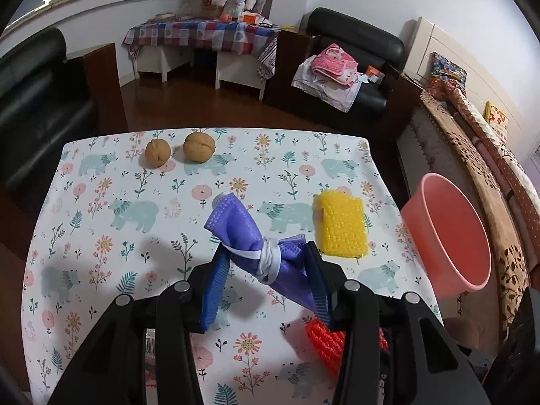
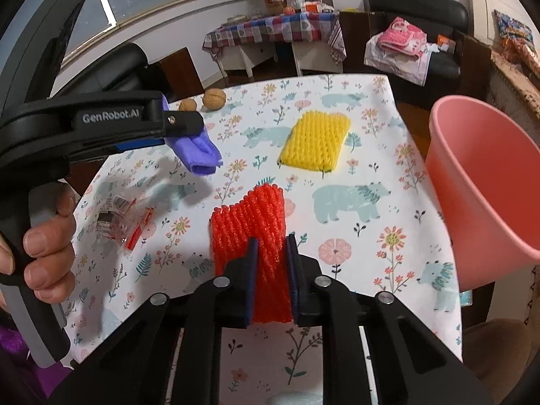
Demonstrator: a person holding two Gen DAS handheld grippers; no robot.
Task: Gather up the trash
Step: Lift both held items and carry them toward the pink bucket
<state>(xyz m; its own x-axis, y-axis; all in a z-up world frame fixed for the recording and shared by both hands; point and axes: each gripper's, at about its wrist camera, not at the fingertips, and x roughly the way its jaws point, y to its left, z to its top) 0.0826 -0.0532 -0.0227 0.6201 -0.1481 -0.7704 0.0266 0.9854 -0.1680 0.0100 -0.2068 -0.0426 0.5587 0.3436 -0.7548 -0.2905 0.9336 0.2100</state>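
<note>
Purple knotted bag (image 1: 249,236), white tie, crumpled

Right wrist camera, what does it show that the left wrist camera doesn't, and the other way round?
Only the right wrist view shows the clear crumpled wrapper and the hand holding the left claw. Only the left wrist view shows the white band knotted round the purple foam net. Both show the yellow foam net, red foam net, two walnuts and pink bin.
</note>
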